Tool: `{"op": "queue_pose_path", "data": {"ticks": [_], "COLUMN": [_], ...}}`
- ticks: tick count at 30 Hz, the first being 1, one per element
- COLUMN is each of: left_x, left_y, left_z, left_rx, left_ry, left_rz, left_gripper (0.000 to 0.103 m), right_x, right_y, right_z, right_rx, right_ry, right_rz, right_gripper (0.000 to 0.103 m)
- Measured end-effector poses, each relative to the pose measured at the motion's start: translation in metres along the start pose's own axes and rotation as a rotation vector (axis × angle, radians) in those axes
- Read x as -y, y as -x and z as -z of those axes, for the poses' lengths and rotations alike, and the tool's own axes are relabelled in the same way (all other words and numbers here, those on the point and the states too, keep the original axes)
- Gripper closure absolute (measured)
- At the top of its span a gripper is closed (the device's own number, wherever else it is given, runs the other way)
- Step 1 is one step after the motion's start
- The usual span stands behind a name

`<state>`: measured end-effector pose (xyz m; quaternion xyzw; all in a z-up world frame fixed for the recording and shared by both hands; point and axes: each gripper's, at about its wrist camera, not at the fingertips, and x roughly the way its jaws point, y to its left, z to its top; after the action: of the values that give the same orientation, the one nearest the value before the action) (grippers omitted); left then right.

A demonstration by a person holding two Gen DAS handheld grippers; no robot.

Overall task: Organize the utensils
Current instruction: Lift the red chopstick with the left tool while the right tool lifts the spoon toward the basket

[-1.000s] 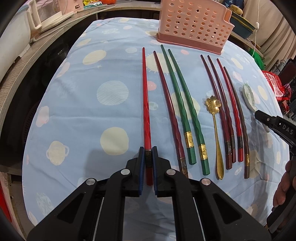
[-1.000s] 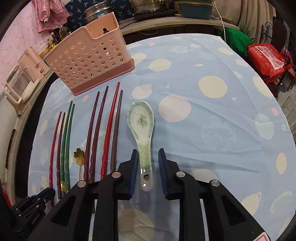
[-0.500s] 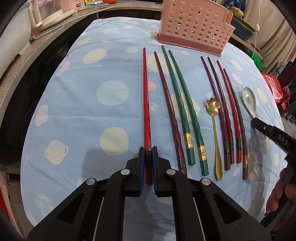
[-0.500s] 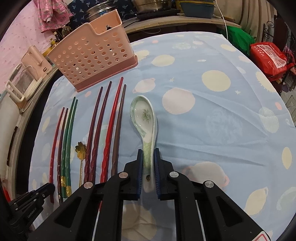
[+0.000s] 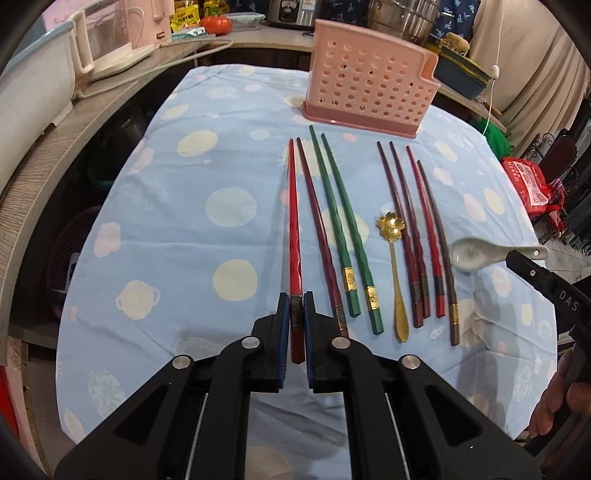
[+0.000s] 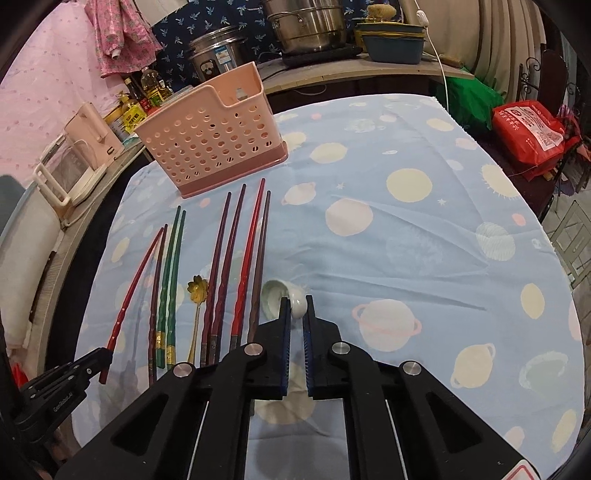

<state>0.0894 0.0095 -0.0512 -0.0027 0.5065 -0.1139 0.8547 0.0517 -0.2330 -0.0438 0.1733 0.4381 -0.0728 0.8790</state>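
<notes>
My left gripper [image 5: 296,308] is shut on the butt end of a bright red chopstick [image 5: 293,229], lifted off the cloth in the right wrist view [image 6: 133,284]. My right gripper [image 6: 296,314] is shut on the handle of a white ceramic spoon [image 6: 280,301] and holds it above the table; the spoon shows sideways in the left wrist view [image 5: 480,254]. A pink perforated utensil basket [image 5: 369,92] stands upright at the far end of the table [image 6: 214,144]. On the cloth lie a dark red chopstick [image 5: 319,236], two green chopsticks [image 5: 341,225], a gold flower spoon [image 5: 395,273] and several maroon chopsticks [image 5: 417,232].
The table wears a light blue planet-print cloth [image 6: 406,229]. A counter with a kettle [image 6: 74,166], pots [image 6: 306,26] and bottles curves behind it. A red bag [image 6: 528,129] sits at the right. The table's left edge drops to dark floor space [image 5: 92,229].
My right gripper has lifted the ceramic spoon off the cloth and turned it. My left gripper has raised the red chopstick's end; both views sit higher above the table.
</notes>
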Motion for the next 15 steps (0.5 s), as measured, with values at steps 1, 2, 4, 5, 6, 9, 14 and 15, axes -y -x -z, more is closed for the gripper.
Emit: {"op": "queue_pose_path", "data": {"ticks": [1, 2, 4, 5, 6, 9, 14, 15], "left_x": [0.001, 0.001, 0.001, 0.001, 0.0, 0.0, 0.002, 0.002], "left_y": [0.004, 0.009, 0.018, 0.022, 0.026, 0.036, 0.052, 0.056], "left_z": [0.0, 0.0, -0.001, -0.001, -0.001, -0.004, -0.01, -0.013], "left_rx": [0.01, 0.02, 0.039, 0.048, 0.057, 0.082, 0.118, 0.129], "left_ry": [-0.002, -0.003, -0.005, -0.005, -0.004, -0.006, -0.011, -0.013], "left_rz": [0.0, 0.0, -0.001, -0.001, -0.001, -0.004, -0.008, -0.008], "left_gripper": [0.096, 0.096, 0.096, 0.096, 0.096, 0.096, 0.096, 0.096], "right_x": [-0.001, -0.001, -0.003, -0.004, -0.005, -0.005, -0.005, -0.005], "right_y": [0.004, 0.008, 0.015, 0.018, 0.022, 0.029, 0.042, 0.045], "right_z": [0.0, 0.0, 0.0, -0.001, -0.001, -0.002, -0.006, -0.007], "right_rx": [0.006, 0.013, 0.024, 0.032, 0.038, 0.056, 0.086, 0.093], "right_ry": [0.003, 0.005, 0.015, 0.019, 0.023, 0.025, 0.027, 0.029], "right_rz": [-0.002, -0.004, -0.002, -0.002, -0.003, -0.007, -0.008, -0.009], "right_gripper": [0.097, 0.097, 0.097, 0.097, 0.098, 0.098, 0.098, 0.098]}}
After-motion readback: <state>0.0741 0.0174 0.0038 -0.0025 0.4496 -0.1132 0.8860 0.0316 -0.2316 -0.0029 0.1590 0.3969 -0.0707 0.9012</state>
